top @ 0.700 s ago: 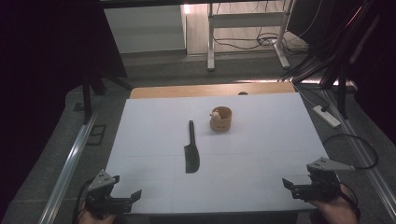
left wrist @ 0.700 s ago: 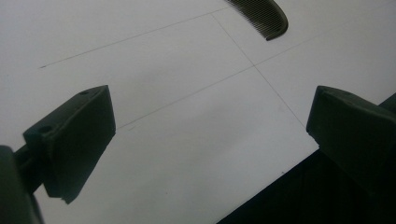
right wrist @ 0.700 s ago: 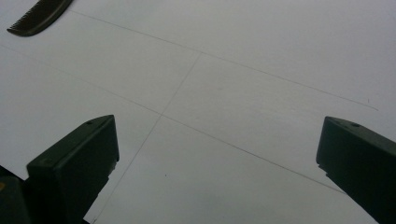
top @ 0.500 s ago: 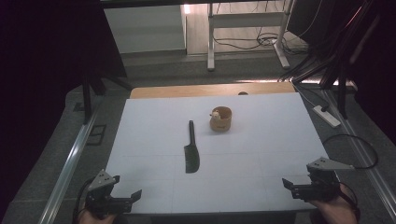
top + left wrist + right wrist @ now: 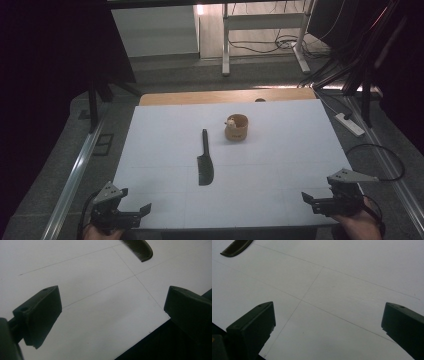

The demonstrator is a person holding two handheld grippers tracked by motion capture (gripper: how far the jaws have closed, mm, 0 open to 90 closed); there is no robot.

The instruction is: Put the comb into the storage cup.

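- Table: a white, faintly gridded surface is seen from above, with a strip of wooden top exposed along its far edge.
- Comb: a black handled comb is laid flat near the middle of the white surface, its narrow handle directed away from the person and its toothed end nearer the person. The toothed tip is also caught at the top of the left gripper view and at the top left of the right gripper view.
- Wooden cup: a small round container is set upright just beyond and to the right of the comb, apart from it; a pale object is seen at its rim, too small to identify.
- Left gripper: held at the near left corner of the table, well apart from the comb; its jaws are spread wide with nothing between them.
- Right gripper: held at the near right corner; its jaws are likewise spread wide over bare surface.
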